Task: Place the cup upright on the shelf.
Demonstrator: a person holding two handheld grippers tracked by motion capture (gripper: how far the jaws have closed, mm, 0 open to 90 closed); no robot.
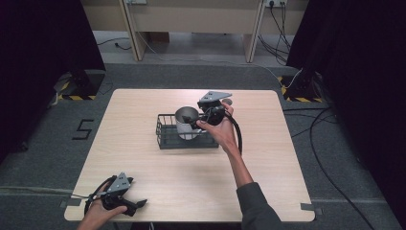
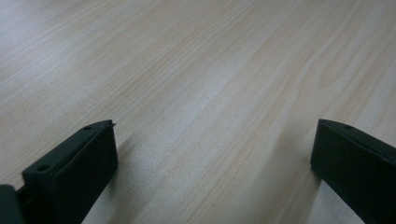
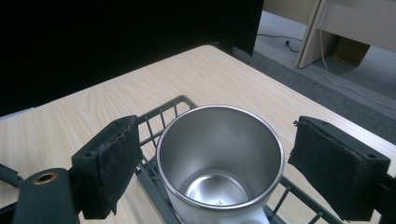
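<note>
Hovering at the steel cup [image 3: 220, 161], your right gripper [image 1: 207, 116] has its jaws spread wide, one pad on either side of the rim and neither touching it. The cup stands upright inside the black wire basket [image 1: 167, 135], toward its right end, near the middle of the counter [image 1: 143, 191]. Your left gripper [image 1: 125, 203] rests at the counter's near left corner, well apart from the basket, its jaws also spread with nothing but bare wood between them.

The risk from here is likely a bad squeeze. The cup's wall is smooth, round metal; if you close off-centre, one pad will probably meet it first and shove it against the basket wires, or tilt it. A grip taken only at the rim could let the cup slip or swing as you lift. In the right gripper view a pale shape shows at the cup's near side, possibly a handle, though it is cut off at the frame's edge; if it is, a pad landing on it could twist the cup.

The basket itself looks light. If the cup drags on the wires as it rises, the basket may come up or slide with it, and your left gripper sits too far off to steady it.
</note>
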